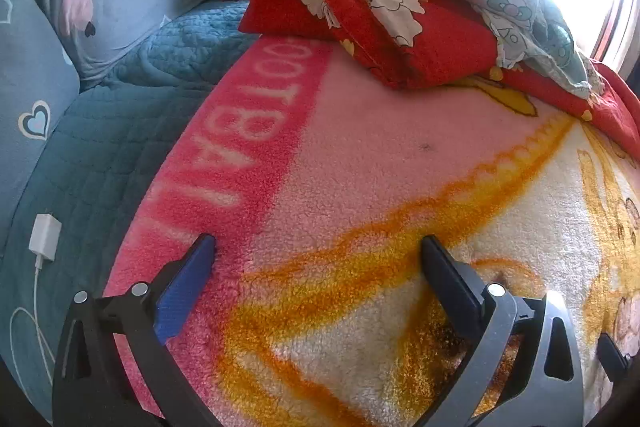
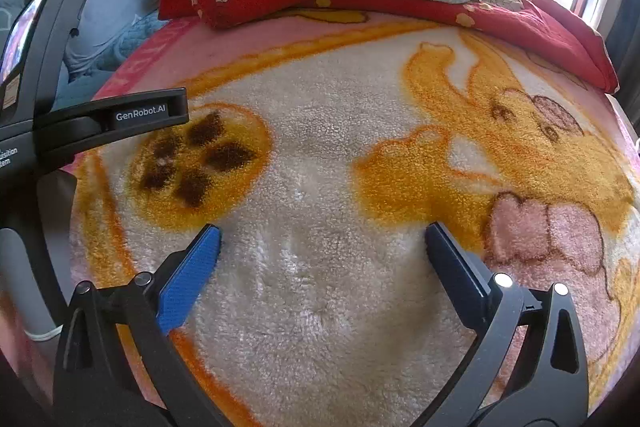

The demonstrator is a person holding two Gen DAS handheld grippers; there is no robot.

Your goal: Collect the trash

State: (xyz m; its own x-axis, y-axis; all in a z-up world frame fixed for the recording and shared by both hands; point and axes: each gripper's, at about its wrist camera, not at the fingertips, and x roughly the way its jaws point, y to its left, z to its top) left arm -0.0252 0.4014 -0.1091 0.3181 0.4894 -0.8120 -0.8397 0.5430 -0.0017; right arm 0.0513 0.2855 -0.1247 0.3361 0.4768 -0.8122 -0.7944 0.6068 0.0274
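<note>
While both hand-held grippers (image 1: pixel 316 247) (image 2: pixel 322 235) gape empty, fuzzy fleece blanket (image 1: pixel 360 155), quilted teal cover (image 1: pixel 100 147)

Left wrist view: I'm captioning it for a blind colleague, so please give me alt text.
The open left tool hovers empty over a pink, white and orange fleece blanket on a bed. A white charger lies on the teal quilt at left; a red blanket is bunched behind.

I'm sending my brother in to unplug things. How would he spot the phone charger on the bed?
Start at the bed's teal quilted cover, left of the pink fleece blanket. Near its front edge, below the heart-print pillows, lies the charger. It is a small white plug block with a thin white cable looping off it, the only white, hard thing among the fabrics.
</note>
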